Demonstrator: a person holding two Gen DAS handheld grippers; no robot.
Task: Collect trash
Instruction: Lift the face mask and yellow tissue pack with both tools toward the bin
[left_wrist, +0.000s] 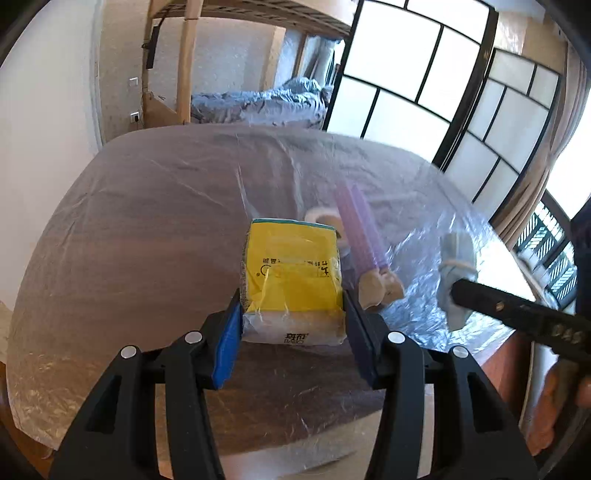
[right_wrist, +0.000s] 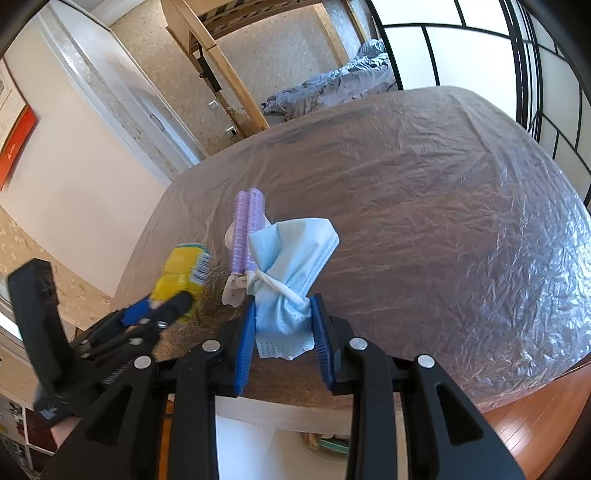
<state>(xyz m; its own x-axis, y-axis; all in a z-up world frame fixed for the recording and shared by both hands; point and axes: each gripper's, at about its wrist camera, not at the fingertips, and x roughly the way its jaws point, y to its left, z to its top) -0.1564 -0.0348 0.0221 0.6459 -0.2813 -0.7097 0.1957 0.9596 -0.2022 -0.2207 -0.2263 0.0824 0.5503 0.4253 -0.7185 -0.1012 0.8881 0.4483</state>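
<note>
Left gripper jaws clamp yellow plastic tissue pack, purple ridged hair-roller clip at 2 o'clock; right view alone shows right gripper pinching crumpled blue face mask.

Both views are bright with daylight, which comes from the windows at about one o'clock, where the panes are washed out to white. This light makes strong glare on the plastic sheet toward three o'clock. The fisheye lens bends straight lines and leaves dark corners, and motion blur softens the left gripper and the mask.
</note>
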